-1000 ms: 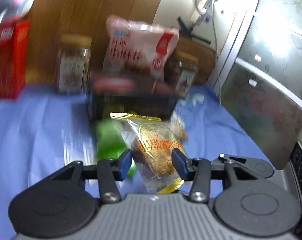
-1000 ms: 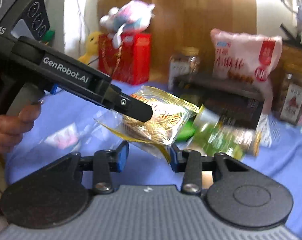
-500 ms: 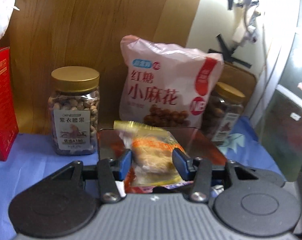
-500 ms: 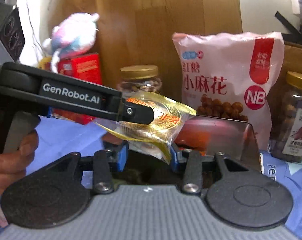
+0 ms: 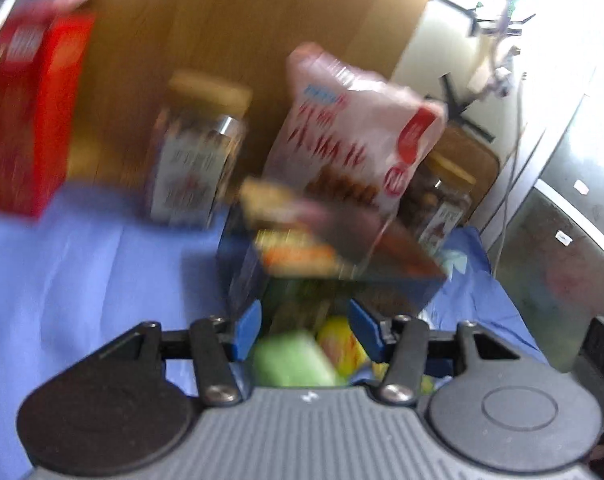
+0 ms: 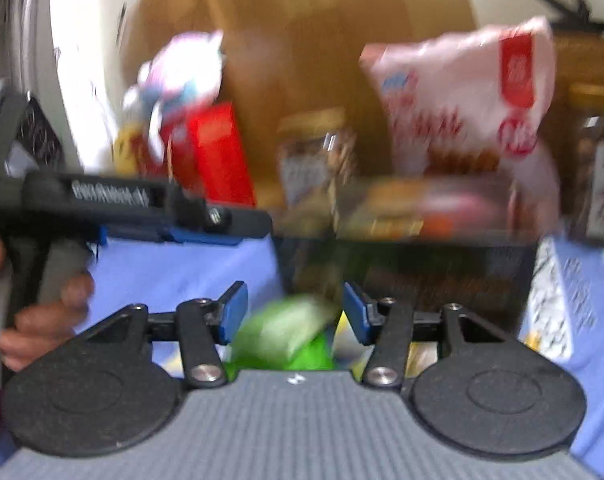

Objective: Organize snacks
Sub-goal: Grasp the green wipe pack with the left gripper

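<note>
Count, both wrist views: two jars with gold lids, one pink snack bag (image 5: 358,128), one red box (image 5: 29,120), one dark open-topped bin (image 5: 334,264), one green packet (image 5: 289,356), one yellow packet (image 5: 340,344).

Left tongs (image 5: 305,330): jaws have just been opening; they stand apart with nothing pressed between the blue pads. The green and yellow packets lie on the blue cloth of the tabletop (image 5: 93,272) below the gap, close to the camera. The bin stands just ahead of the tips. A gold-wrapped snack (image 5: 285,216) sits at the bin's top, ahead of the tongs and above them in view; whether it rests inside or on the rim cannot be told.

Right tongs (image 6: 295,312): jaws have also just been opening, and grip nothing. The green packet shows under the gap.

Surroundings: the pink bag stands behind the bin. One jar (image 5: 197,152) is ahead and to the left of the left tongs, the other jar (image 5: 442,196) ahead and right, partly hidden by the bag. The red box stands far left. In the right view the left tool crosses from the left, held by a hand (image 6: 41,312), and blocks part of the cloth. A plush toy (image 6: 181,80) sits above the red box.

Both views are badly motion-blurred; labels are unreadable and the bin's contents are indistinct.
</note>
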Action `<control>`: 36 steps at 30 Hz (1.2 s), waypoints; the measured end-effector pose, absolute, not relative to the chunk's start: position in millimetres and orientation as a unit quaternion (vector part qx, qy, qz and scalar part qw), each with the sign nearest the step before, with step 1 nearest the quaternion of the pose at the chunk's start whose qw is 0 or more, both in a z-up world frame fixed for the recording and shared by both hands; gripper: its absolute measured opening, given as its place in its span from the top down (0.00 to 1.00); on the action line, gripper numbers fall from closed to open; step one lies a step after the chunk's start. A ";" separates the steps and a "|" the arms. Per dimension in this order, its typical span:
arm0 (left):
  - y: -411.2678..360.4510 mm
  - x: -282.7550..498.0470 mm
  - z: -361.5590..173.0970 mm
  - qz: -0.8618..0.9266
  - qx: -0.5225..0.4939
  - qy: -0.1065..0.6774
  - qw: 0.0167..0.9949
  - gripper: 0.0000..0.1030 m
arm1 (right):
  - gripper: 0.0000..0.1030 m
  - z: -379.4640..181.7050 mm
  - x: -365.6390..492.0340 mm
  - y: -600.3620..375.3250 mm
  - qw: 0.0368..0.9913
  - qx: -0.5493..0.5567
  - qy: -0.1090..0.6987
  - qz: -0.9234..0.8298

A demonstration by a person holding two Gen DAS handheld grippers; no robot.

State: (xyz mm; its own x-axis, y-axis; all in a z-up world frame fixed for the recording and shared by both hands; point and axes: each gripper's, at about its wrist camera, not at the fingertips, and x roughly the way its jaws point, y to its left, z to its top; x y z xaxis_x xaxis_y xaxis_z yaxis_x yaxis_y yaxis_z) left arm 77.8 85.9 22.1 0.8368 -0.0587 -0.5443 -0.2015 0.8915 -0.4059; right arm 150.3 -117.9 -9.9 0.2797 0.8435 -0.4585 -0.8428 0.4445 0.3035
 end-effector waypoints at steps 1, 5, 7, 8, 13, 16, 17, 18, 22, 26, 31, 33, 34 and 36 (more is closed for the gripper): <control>89.4 77.0 12.5 0.040 -0.248 0.297 0.921 0.52 | 0.46 -15.0 146.4 -113.2 0.797 -0.011 0.294 0.528; 93.8 83.5 -14.9 0.022 -0.299 0.336 0.893 0.54 | 0.46 -29.5 142.0 -91.9 0.782 -0.038 0.330 0.527; 91.9 83.9 -20.4 0.015 -0.312 0.340 0.887 0.62 | 0.47 -30.3 138.6 -84.3 0.787 -0.051 0.329 0.519; 89.6 80.8 -18.3 0.016 -0.310 0.337 0.889 0.62 | 0.50 -28.5 137.9 -82.8 0.789 -0.054 0.326 0.518; 84.6 44.4 -6.6 0.003 -0.316 0.309 0.897 0.61 | 0.51 -12.1 111.8 -90.2 0.795 -0.066 0.296 0.526; 91.4 10.4 -3.9 -0.010 -0.345 0.289 0.893 0.56 | 0.52 1.9 83.7 -91.5 0.795 -0.097 0.248 0.545; 93.0 2.0 -3.1 -0.010 -0.348 0.288 0.892 0.54 | 0.52 4.8 74.7 -91.2 0.792 -0.106 0.235 0.553; 93.6 -8.4 -3.5 -0.007 -0.348 0.289 0.892 0.51 | 0.52 7.2 63.7 -90.3 0.787 -0.117 0.224 0.562; 96.8 -46.6 -10.3 0.013 -0.351 0.301 0.887 0.40 | 0.53 5.0 34.6 -77.7 0.759 -0.152 0.210 0.597; 102.9 -86.3 -14.1 0.037 -0.350 0.297 0.888 0.32 | 0.54 0.8 0.1 -59.7 0.732 -0.189 0.191 0.626; 110.6 -131.6 -9.0 0.066 -0.334 0.286 0.896 0.28 | 0.52 -1.6 -36.4 -41.4 0.695 -0.209 0.186 0.663; 116.6 -147.6 -8.1 0.074 -0.341 0.272 0.897 0.25 | 0.53 0.5 -44.1 -36.3 0.682 -0.208 0.186 0.676; 120.1 -154.3 -6.8 0.079 -0.345 0.264 0.898 0.25 | 0.53 2.3 -47.8 -35.5 0.676 -0.206 0.187 0.682; 125.4 -164.7 -3.3 0.086 -0.348 0.247 0.900 0.25 | 0.53 5.5 -49.4 -35.6 0.685 -0.205 0.177 0.676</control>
State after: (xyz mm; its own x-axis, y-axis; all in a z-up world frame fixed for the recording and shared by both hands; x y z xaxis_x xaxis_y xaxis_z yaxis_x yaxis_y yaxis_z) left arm -164.7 125.4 -3.3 0.8629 -0.0173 -0.5050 -0.3267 0.7433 -0.5837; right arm -49.4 -35.6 5.5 0.0232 0.8535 -0.5205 -0.9991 0.0018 -0.0415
